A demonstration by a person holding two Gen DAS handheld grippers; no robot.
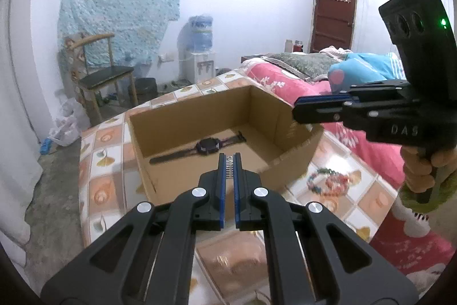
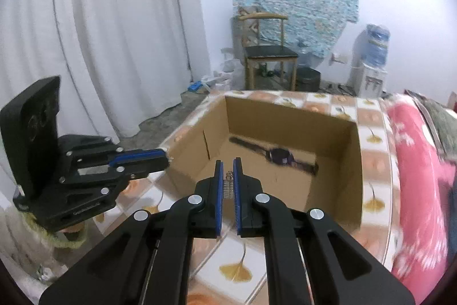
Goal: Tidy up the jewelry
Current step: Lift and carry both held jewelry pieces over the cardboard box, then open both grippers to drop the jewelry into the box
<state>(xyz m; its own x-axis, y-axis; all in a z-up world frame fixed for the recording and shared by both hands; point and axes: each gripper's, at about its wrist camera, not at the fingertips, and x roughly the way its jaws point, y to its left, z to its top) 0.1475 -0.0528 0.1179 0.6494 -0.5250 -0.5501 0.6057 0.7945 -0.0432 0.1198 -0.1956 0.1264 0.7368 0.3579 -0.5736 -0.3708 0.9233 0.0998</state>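
Jewelry is spread over three places relative to the box [image 1: 217,130]. A watch [image 1: 207,146] has been laid flat on the box floor, strap stretched out, so that piece is judged sorted. A beaded bracelet [image 1: 328,180] is left on the worktop [image 1: 100,159] just beside the box's right wall, apparently waiting its turn. A small metal link piece [image 1: 229,164], perhaps a chain or clasp, is seen between the pads of the left tool [image 1: 229,162]; a similar link piece [image 2: 227,186] is seen between the pads of the right tool [image 2: 227,165].

Both tools are closed, each pinching its end of metal links near the fingertips. Whether the two ends belong to one chain cannot be told. Both are held above the near edge of the box and pointed down toward its opening, a pose judged to suit lowering the links inside without snagging the cardboard walls. The right tool is gripped by a hand [image 1: 422,170] in a green sleeve.

The worktop is covered with a tiled-pattern cloth of orange and white squares with leaf prints. To the right of the box lies a bed with a pink floral blanket [image 1: 288,82]. Beyond the box stand a wooden chair [image 1: 100,73], a water dispenser [image 1: 200,47] and a blue cloth [image 1: 120,7] hung on the wall; a brown door [image 1: 334,10] is set further right, and white curtains [image 2: 100,27] hang to the left.
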